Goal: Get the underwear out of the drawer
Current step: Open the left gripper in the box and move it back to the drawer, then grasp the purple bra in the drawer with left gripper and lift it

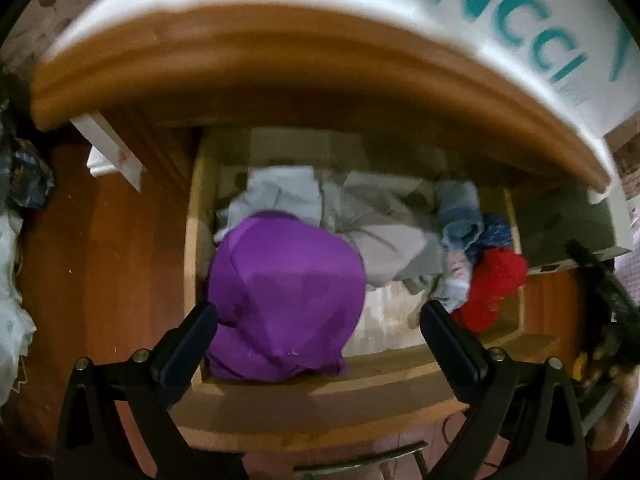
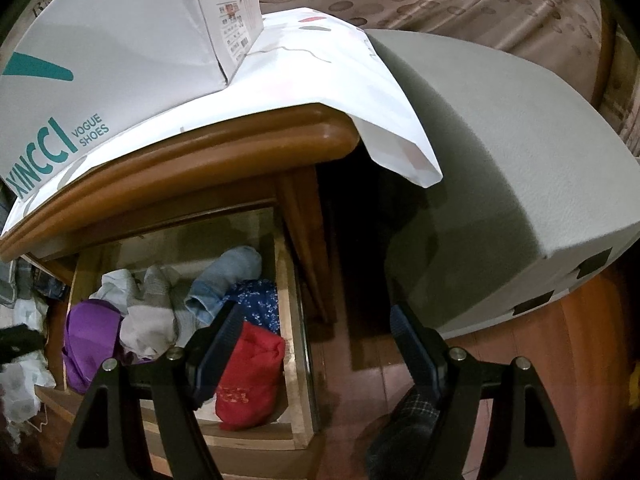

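The left hand-held gripper (image 1: 320, 328) hangs wide open over the purple underwear (image 1: 284, 296) in the drawer (image 1: 320, 380); next it should close on the cloth. The right hand-held gripper (image 2: 316, 344) is open, empty, beside the drawer.

**Black two-finger grippers, bolted and ribbed**

The left gripper (image 1: 320, 320) is matte black — two angular arms, each with a long slot cut through it, and silver round-headed bolts at the pivots. Its fingers (image 1: 188, 340) are flat, dark rectangular pads. The right gripper (image 2: 316, 340) has the same black frame and silver bolts; its pads (image 2: 416, 348) look dark blue and ribbed. Near its right arm shows dark plaid cloth (image 2: 412, 416) — whether sleeve or trouser is unclear.
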Available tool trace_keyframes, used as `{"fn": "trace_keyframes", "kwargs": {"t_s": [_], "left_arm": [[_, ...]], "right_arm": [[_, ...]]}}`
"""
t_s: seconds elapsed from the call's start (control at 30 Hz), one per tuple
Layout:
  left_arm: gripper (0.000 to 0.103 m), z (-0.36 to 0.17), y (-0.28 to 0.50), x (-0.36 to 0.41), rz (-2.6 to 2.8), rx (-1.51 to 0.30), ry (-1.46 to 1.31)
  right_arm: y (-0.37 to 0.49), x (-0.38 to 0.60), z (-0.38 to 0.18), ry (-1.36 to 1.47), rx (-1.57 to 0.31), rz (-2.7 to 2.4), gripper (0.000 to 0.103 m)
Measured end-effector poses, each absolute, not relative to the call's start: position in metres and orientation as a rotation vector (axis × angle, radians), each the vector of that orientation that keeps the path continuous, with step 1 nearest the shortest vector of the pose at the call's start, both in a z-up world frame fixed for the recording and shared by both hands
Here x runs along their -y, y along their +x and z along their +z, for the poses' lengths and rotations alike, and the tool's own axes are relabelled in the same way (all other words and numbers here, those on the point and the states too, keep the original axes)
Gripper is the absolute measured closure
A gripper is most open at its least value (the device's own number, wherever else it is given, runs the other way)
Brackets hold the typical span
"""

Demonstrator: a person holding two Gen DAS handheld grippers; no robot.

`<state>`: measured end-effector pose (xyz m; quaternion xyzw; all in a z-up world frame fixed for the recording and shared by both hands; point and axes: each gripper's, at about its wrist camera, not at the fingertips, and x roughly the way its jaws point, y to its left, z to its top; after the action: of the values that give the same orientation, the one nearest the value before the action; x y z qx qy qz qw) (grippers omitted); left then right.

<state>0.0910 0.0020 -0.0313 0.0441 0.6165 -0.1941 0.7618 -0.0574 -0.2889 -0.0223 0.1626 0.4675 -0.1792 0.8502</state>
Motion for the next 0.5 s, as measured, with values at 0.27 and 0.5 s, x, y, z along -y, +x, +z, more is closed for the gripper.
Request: {"fn": "trace_keyframes", "kwargs": {"t_s": [0.27, 0.5], "left_arm": [[0.001, -0.064, 0.106, 0.007, -0.412, -1.406, 0.140], [0.001, -0.087, 0.119, 0.012, -0.359, -1.452, 0.186]], "right_arm": [[-0.057, 0.287, -0.022, 0.347, -0.989, -0.363, 0.025], [-0.056, 0.284, -0.022, 0.342, -0.994, -0.357, 0.025]]}}
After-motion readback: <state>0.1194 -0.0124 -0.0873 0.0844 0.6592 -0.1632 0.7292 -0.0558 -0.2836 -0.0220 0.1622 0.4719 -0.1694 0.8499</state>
